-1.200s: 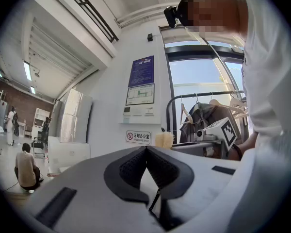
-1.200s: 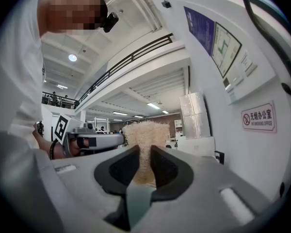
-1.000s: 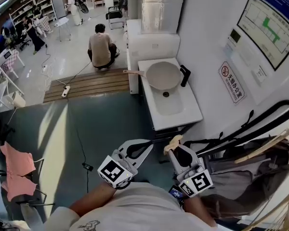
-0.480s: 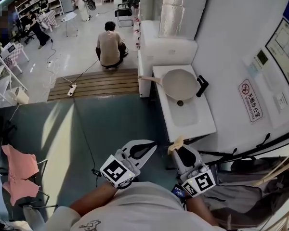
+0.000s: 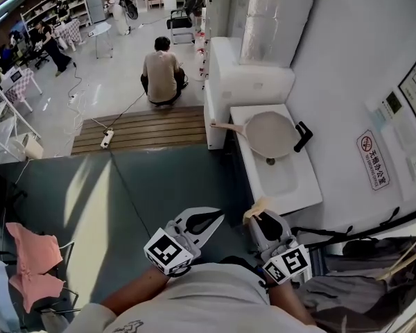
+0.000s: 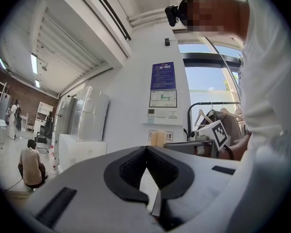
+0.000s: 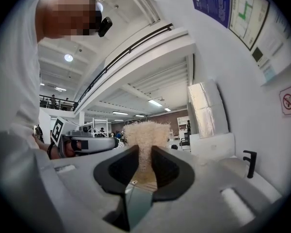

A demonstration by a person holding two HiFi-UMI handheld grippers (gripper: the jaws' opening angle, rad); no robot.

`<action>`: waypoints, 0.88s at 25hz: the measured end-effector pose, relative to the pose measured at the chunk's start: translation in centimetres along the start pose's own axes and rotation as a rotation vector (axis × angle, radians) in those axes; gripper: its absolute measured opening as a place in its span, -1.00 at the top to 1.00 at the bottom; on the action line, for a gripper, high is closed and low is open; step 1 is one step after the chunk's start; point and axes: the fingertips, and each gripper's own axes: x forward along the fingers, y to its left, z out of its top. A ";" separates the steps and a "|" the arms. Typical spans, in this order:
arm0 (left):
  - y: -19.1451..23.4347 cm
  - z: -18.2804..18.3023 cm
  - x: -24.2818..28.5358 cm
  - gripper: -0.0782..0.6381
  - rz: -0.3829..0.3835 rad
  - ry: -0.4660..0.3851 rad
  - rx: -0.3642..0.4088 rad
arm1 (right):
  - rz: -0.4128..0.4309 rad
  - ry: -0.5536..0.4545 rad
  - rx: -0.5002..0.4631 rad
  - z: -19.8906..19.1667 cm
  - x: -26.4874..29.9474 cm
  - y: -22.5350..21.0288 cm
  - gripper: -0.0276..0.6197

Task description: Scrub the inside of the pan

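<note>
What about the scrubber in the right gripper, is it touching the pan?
Apart. The head view shows the scrubber at the sink's near edge, the pan across its far end.

**Wall notices in view, no print legible**

A prohibition sign (image 5: pixel 373 159) on the white wall shows a red barred circle with Chinese characters too small to read. A blue notice (image 6: pixel 163 75) on the wall carries white print too fine to make out, and so does the floor plan (image 6: pixel 163 98) under it. The marker cube (image 5: pixel 165 250) of the left tool (image 5: pixel 219 218) bears a black-and-white square pattern, no letters.
</note>
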 end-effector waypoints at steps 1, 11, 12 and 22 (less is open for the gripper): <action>0.5 0.0 -0.1 0.79 0.003 0.002 -0.005 | 0.005 0.004 0.003 -0.1 0.5 0.0 0.66; 6.5 -0.1 2.1 0.79 0.040 0.020 -0.014 | 0.028 0.007 0.025 -0.8 6.5 -4.1 0.66; 7.2 -0.2 2.5 0.79 0.044 0.026 -0.014 | 0.029 0.006 0.025 -0.8 7.1 -4.8 0.66; 13.8 -0.9 11.5 0.79 0.026 0.065 0.011 | 0.018 -0.016 0.052 0.0 12.2 -14.4 0.66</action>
